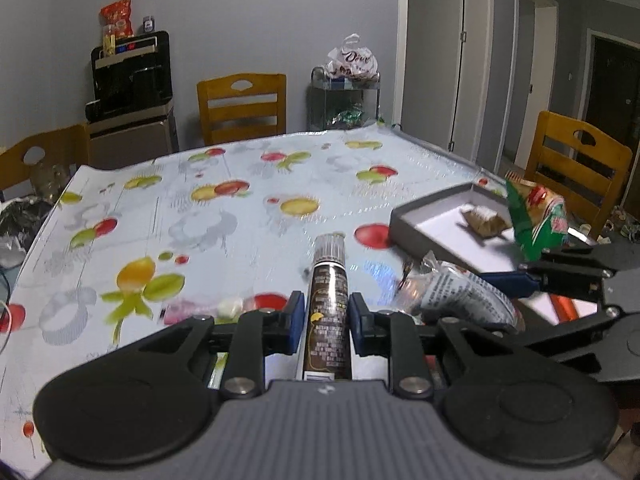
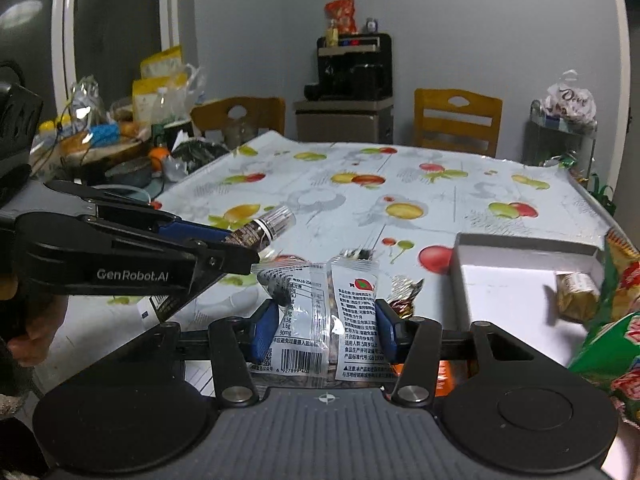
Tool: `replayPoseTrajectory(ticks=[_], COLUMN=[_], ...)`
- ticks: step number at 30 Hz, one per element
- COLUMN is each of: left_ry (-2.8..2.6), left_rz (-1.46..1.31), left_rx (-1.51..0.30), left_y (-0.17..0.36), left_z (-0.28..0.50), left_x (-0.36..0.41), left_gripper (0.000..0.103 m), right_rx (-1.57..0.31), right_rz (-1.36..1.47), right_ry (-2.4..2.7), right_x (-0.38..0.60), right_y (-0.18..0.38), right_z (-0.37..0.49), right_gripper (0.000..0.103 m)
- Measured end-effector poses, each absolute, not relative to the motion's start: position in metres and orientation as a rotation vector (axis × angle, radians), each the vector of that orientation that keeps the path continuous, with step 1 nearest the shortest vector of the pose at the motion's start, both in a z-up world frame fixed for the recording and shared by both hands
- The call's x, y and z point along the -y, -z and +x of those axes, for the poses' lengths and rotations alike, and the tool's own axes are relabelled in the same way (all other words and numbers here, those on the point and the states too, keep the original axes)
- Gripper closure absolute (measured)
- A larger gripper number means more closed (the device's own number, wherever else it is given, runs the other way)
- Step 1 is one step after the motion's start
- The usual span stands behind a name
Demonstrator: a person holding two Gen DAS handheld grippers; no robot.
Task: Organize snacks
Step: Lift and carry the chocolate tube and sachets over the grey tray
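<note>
Gripping already on both sides, so treat this as a carry, not a pick. Your left gripper (image 1: 324, 320) has its blue pads clamped tight on a slim dark-brown foil stick sachet with a clear crimped tip (image 1: 329, 280); the stick runs straight out along the fingers and pokes past them over the table. Your right gripper (image 2: 326, 320) is closed on a clear plastic snack packet with black print and a barcode (image 2: 316, 320), pads pressing both edges and the film buckled between them. Don't squeeze harder, as it looks likely to crumple or slip.

Outward from the jaws: a crinkled gold-and-brown foil candy wrapper (image 2: 404, 294) lies just beyond the right pads on the fruit-print plastic tablecloth (image 1: 224, 208). Right of that sits the shallow grey cardboard box lid with a white inside (image 2: 520, 276), holding one gold-foil wrapped sweet (image 2: 578, 294) near its far right corner. A green-and-red crinkly snack bag (image 2: 608, 320) crowds the box's right edge.

The box reads as the likely drop spot. Bring the packet over the bare white floor, low, then release. Keep the left stick level and clear of your right gripper, as the two sit close. Watch the green bag: it overhangs the rim and may snag.
</note>
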State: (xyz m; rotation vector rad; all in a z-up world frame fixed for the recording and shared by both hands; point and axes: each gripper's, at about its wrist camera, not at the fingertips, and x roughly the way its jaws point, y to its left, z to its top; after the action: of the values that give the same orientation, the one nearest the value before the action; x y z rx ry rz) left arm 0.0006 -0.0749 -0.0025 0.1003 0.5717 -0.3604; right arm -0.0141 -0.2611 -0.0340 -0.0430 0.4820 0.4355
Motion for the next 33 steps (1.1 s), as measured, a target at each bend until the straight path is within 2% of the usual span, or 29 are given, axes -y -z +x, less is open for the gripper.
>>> replayPoseTrajectory(ticks=[10, 23, 28, 33], left_ry=[0.428, 0.56, 0.582, 0.587], left_rz=[0.137, 0.13, 0.135, 0.124], left_rx=[-0.496, -0.478, -0.473, -0.541], left_y=[-0.032, -0.047, -0.044, -0.022], left_z=[-0.001, 0.025, 0.053, 0.078], left_x=[0.115, 0.175, 0.2, 0.222], left_gripper=[0.083, 0.083, 0.083, 0.083], right_rx=[-0.413, -0.392, -0.447, -0.511], right_rz=[0.015, 0.086, 0.102, 0.103], right_ry=[-0.353, -0.204, -0.148, -0.118], right_x=[0.309, 0.361, 0.37, 0.371], right_y=[0.007, -0.001, 0.013, 0.036], right_z=[-0.017, 0.009, 0.029, 0.04], right_gripper=[0.052, 0.052, 0.052, 0.052])
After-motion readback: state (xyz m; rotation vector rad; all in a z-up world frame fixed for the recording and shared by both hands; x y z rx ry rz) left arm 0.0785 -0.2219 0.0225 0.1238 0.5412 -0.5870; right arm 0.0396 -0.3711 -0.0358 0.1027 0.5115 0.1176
